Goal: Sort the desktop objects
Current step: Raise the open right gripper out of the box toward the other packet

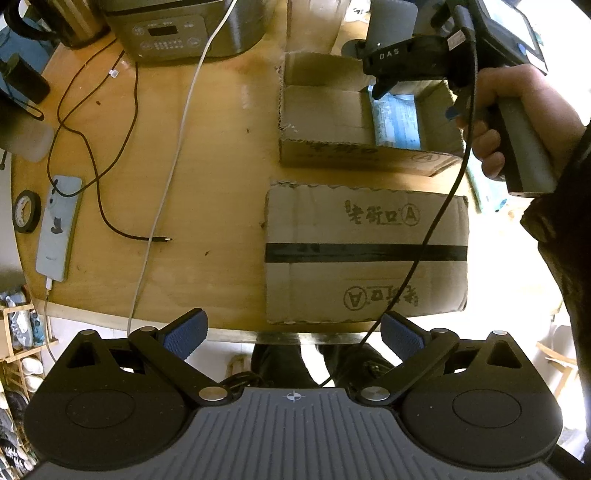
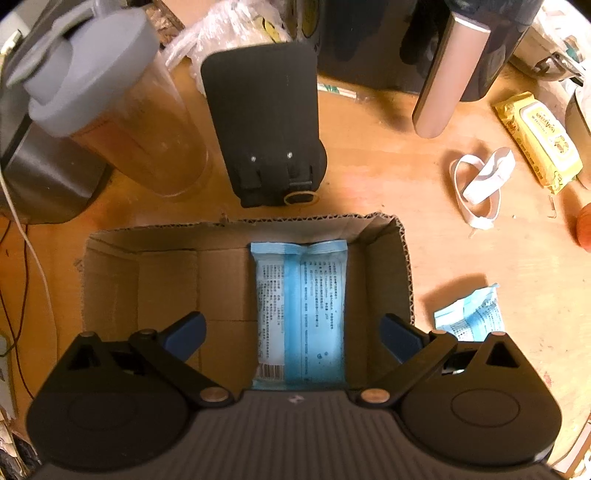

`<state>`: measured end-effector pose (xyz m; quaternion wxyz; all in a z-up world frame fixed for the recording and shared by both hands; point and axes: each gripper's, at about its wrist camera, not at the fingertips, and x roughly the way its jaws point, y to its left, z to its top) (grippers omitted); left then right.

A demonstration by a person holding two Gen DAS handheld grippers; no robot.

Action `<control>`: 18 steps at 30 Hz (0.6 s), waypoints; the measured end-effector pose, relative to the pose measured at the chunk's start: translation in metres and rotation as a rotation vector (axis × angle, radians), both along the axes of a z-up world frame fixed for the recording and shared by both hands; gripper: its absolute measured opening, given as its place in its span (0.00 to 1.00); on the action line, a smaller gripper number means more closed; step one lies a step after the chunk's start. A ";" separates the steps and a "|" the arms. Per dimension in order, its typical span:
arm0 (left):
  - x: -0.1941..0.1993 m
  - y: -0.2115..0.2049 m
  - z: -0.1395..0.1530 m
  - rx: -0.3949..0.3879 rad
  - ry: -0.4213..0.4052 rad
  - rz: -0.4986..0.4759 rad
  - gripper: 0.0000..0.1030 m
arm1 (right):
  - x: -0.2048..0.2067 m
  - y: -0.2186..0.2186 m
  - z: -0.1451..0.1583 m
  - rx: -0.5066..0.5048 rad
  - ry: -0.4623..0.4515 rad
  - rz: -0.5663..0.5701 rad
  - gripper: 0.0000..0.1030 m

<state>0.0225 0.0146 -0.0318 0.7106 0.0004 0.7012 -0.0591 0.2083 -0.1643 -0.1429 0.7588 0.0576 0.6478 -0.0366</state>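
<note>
An open cardboard box (image 2: pixel 110 273) sits on the wooden table; it also shows in the left wrist view (image 1: pixel 325 122). A blue packet (image 2: pixel 301 314) lies flat inside it, seen too in the left wrist view (image 1: pixel 397 122). My right gripper (image 2: pixel 293 332) hangs open and empty above the box; from the left wrist view it (image 1: pixel 384 83) hovers over the box's far right part. A second blue packet (image 2: pixel 471 314) lies on the table right of the box. My left gripper (image 1: pixel 293 334) is open and empty at the table's near edge, before a flat cardboard lid (image 1: pixel 365 251).
In the right wrist view: a shaker bottle (image 2: pixel 110 110), a black stand (image 2: pixel 269 122), a white strap (image 2: pixel 480 181), a yellow wipes pack (image 2: pixel 539 140). In the left wrist view: a phone (image 1: pixel 59 229), a tape roll (image 1: pixel 26 210), black (image 1: pixel 99 199) and white (image 1: pixel 173 162) cables, an appliance (image 1: pixel 177 33).
</note>
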 end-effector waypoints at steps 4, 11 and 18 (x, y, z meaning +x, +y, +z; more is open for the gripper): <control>0.000 -0.002 0.001 -0.001 -0.004 -0.001 1.00 | -0.001 -0.002 0.009 0.007 -0.006 -0.006 1.00; 0.000 -0.006 0.004 -0.006 -0.015 -0.008 1.00 | -0.005 -0.003 0.026 0.010 -0.020 -0.002 1.00; 0.001 -0.011 0.005 -0.005 -0.019 -0.017 1.00 | -0.005 -0.003 0.030 0.008 -0.022 0.009 1.00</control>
